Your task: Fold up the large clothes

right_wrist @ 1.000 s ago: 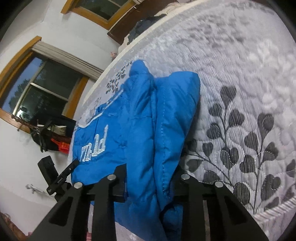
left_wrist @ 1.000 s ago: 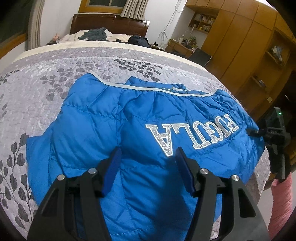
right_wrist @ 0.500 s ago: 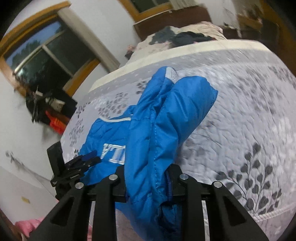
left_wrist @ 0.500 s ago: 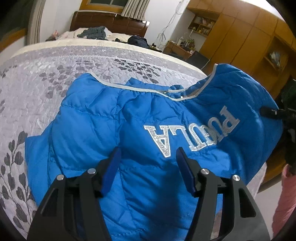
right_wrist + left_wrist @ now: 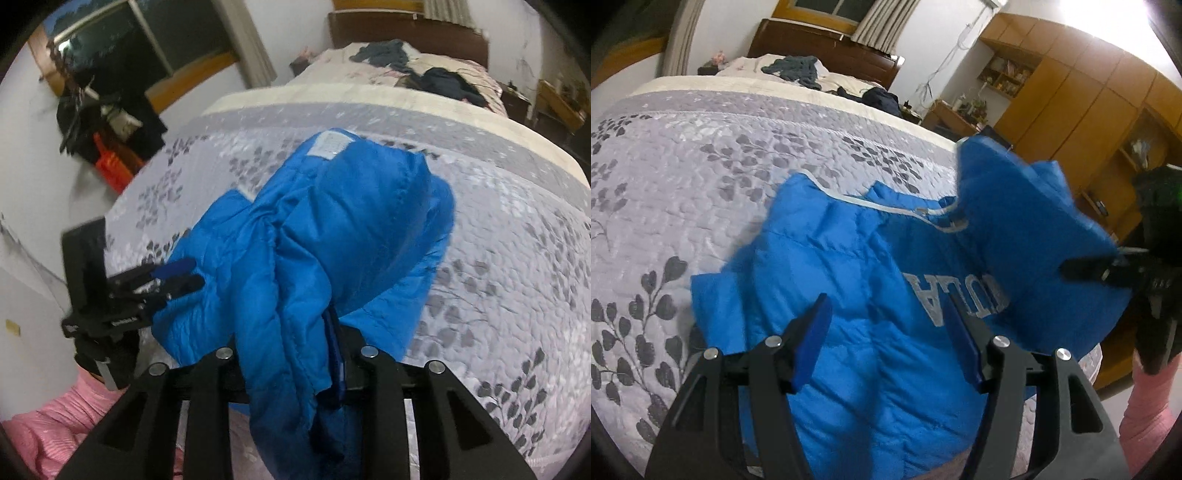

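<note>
The blue padded jacket [image 5: 871,295] lies spread on the bed [image 5: 701,155], occupying the centre and lower right of the left wrist view, with silver lettering [image 5: 945,295] visible upside down on its surface and a white trim along its far edge. The left claw [image 5: 890,343] sits at the bottom centre of that view with its blue-padded fingers [image 5: 812,339] spread wide above the fabric, gripping nothing. At the right of the same frame one side of the jacket is raised off the bed and folded over toward the middle. In the right wrist view the right claw [image 5: 291,365] is at the bottom centre, closed tight on a bunched thickness of the jacket [image 5: 314,258], which rises up and away from it through the frame centre. The grey leaf-patterned quilt [image 5: 517,258] fills the right side of that frame. A pink sleeve [image 5: 48,435] appears in the lower left corner, beneath the left claw [image 5: 177,275]
</note>
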Tool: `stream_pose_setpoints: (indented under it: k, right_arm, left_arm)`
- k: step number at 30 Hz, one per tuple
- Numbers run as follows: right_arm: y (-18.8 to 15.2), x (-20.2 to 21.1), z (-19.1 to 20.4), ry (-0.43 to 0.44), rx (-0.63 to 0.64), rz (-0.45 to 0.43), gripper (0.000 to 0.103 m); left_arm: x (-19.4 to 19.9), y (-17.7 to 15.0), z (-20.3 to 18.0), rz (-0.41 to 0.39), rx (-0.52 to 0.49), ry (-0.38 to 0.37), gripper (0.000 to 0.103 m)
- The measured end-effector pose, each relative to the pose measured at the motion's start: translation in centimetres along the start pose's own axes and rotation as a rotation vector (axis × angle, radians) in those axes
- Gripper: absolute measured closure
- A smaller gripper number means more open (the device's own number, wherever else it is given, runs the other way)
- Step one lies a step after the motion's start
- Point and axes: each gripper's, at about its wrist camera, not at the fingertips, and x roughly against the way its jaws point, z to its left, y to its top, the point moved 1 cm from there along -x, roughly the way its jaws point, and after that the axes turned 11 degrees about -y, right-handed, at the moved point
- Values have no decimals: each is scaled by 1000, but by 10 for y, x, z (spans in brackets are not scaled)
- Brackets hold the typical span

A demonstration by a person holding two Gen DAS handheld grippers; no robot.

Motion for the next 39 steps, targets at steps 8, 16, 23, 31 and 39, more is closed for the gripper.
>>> stream_pose_setpoints:
  k: [8,16,23,31,39]
  right_arm:
    - [3,-57,52,30,98,111,57]
    - [6,-73,61,67,109,142,49]
    - [14,-6,41,139,41,37,42]
    - [3,28,-44,74,-172,-54,42]
    - [-28,-22,-29,127,-139,44,42]
  left_arm:
    - [13,-2,18,-20,41,-1,41]
    - [21,-1,27,-32,65,-21,40]
    - [23,8,20,-43,67,-47,38]
    - [-5,21,11,-11,132,-160,33]
    - [-56,32,7,63,231,-268,33]
